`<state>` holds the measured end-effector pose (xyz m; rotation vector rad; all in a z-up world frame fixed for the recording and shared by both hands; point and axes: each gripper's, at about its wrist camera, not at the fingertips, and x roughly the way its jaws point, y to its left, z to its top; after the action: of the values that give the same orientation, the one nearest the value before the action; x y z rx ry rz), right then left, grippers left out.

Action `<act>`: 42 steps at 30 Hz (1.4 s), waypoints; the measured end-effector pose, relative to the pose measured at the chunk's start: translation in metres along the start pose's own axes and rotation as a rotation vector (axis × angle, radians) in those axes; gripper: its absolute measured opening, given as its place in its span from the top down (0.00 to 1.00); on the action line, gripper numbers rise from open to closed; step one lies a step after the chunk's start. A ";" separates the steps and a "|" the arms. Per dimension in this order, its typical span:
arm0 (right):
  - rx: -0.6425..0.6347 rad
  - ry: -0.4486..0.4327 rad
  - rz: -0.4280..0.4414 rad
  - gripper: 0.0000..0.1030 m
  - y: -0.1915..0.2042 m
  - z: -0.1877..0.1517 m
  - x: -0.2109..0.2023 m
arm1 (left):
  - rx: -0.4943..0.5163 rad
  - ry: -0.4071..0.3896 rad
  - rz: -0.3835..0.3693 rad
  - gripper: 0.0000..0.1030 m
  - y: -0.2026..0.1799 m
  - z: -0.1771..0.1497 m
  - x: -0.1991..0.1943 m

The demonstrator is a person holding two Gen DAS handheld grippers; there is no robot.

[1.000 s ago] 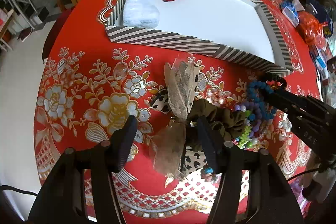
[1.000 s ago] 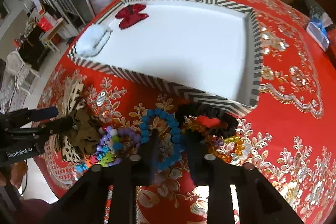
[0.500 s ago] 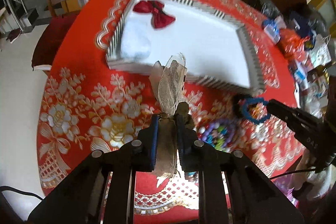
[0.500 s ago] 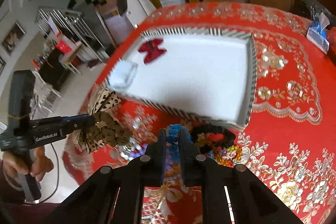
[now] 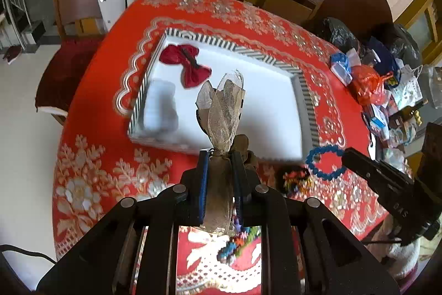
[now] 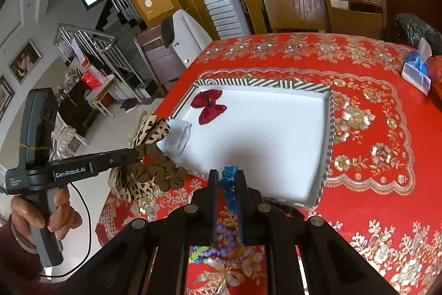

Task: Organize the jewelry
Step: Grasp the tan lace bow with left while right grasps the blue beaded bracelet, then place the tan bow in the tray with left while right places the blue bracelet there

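We see a striped-rim tray (image 5: 304,90) with a white floor on the red floral tablecloth (image 5: 96,129). In it lie a red bow (image 5: 187,65) near the far left corner and a pale blurred item (image 5: 161,107) by the left wall; we cannot tell what that is. Our left gripper (image 5: 219,156) is clamped on a gauzy beige bow (image 5: 223,107) with an olive scrunchie (image 6: 163,173) and leopard ribbon (image 6: 152,129), held above the tray's near edge. Our right gripper (image 6: 227,179) pinches a blue bead bracelet (image 5: 326,162), lifted off the cloth. More beaded pieces (image 5: 295,180) on the cloth are partly hidden by the fingers. Wooden chairs (image 6: 353,10) and a cluttered table edge (image 5: 386,90) surround us.
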<state>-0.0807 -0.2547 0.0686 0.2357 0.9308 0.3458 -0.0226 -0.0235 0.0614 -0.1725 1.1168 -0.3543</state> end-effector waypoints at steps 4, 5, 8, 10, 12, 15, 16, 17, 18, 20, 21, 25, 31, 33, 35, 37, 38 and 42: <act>0.004 0.001 -0.002 0.90 -0.003 0.009 0.005 | 0.003 -0.015 0.004 0.86 -0.004 0.014 0.004; 0.004 0.003 -0.002 0.90 -0.003 0.011 0.007 | 0.002 -0.017 0.004 0.86 -0.005 0.017 0.006; 0.004 0.010 -0.003 0.90 -0.004 0.016 0.014 | 0.005 -0.022 0.009 0.86 -0.009 0.028 0.012; 0.004 0.016 -0.001 0.90 -0.004 0.020 0.019 | 0.006 -0.021 0.021 0.86 -0.010 0.037 0.019; 0.002 0.027 0.003 0.90 -0.003 0.024 0.028 | 0.008 -0.019 0.034 0.86 -0.011 0.043 0.027; 0.002 0.048 0.008 0.90 -0.003 0.028 0.041 | 0.007 -0.010 0.051 0.86 -0.011 0.053 0.040; 0.000 0.059 0.010 0.90 -0.003 0.030 0.049 | 0.009 -0.008 0.056 0.86 -0.011 0.055 0.043; -0.001 0.066 0.010 0.90 -0.003 0.032 0.054 | 0.013 -0.005 0.067 0.86 -0.011 0.058 0.048; -0.002 0.073 0.010 0.90 -0.003 0.033 0.059 | 0.016 -0.003 0.077 0.86 -0.010 0.060 0.053; -0.003 0.091 0.010 0.90 -0.003 0.037 0.073 | 0.018 0.010 0.095 0.86 -0.008 0.065 0.063; -0.002 0.100 0.010 0.90 -0.004 0.040 0.080 | 0.017 0.016 0.102 0.86 -0.007 0.066 0.067; -0.021 0.137 0.019 0.90 -0.006 0.057 0.107 | 0.016 0.036 0.134 0.86 0.001 0.074 0.084; -0.033 0.201 0.034 0.90 -0.016 0.088 0.156 | 0.011 0.062 0.157 0.86 0.013 0.084 0.103; -0.037 0.211 0.021 0.90 -0.019 0.096 0.169 | 0.006 0.070 0.161 0.86 0.016 0.086 0.109; -0.030 0.214 -0.001 0.90 -0.025 0.105 0.180 | 0.003 0.081 0.163 0.86 0.020 0.088 0.114; -0.016 0.210 -0.028 0.90 -0.032 0.112 0.189 | 0.002 0.090 0.166 0.86 0.022 0.089 0.118; 0.000 0.204 -0.042 0.90 -0.037 0.117 0.195 | -0.001 0.094 0.168 0.86 0.024 0.090 0.121; 0.051 0.182 -0.076 0.90 -0.052 0.127 0.209 | -0.014 0.108 0.170 0.86 0.030 0.094 0.130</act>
<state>0.1474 -0.2276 -0.0302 0.2172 1.1264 0.2769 0.1183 -0.0468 -0.0169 -0.0702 1.2316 -0.2058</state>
